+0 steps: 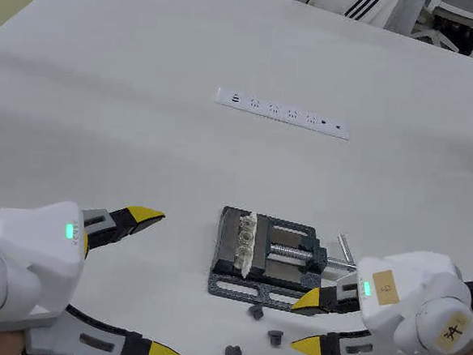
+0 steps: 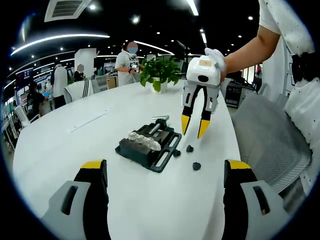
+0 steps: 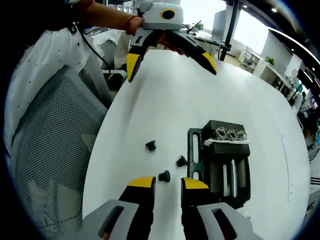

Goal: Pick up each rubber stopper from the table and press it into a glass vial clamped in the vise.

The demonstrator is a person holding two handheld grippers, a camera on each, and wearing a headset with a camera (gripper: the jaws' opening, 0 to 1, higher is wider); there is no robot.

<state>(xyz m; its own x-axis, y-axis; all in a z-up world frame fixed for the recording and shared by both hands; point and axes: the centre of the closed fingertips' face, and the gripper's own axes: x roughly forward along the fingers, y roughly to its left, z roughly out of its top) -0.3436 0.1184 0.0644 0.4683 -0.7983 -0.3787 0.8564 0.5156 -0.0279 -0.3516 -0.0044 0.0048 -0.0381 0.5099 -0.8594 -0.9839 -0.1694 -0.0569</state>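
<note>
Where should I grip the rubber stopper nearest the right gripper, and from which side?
Grip the rubber stopper across its wider head, the right gripper coming from above, fingers either side. It sits low on the table beside the vise, and its narrower plug end must stay free for a vial. Which end is up is unclear.

Two grippers: left gripper [image 1: 162, 284] and right gripper [image 1: 300, 323], each with two yellow-tipped jaws. One black vise [image 1: 279, 266] on one white table [image 1: 145, 98]. Three glass vials in the vise, rims side by side in the right gripper view: first vial [image 3: 220, 132], second vial [image 3: 231, 134], third vial [image 3: 242, 135]. Three rubber stoppers on the table: first stopper [image 1: 256, 312], second stopper [image 1: 275, 337], third stopper [image 1: 232, 354]. One power strip [image 1: 281, 113]. One potted plant [image 2: 160, 75], in the left gripper view.
</note>
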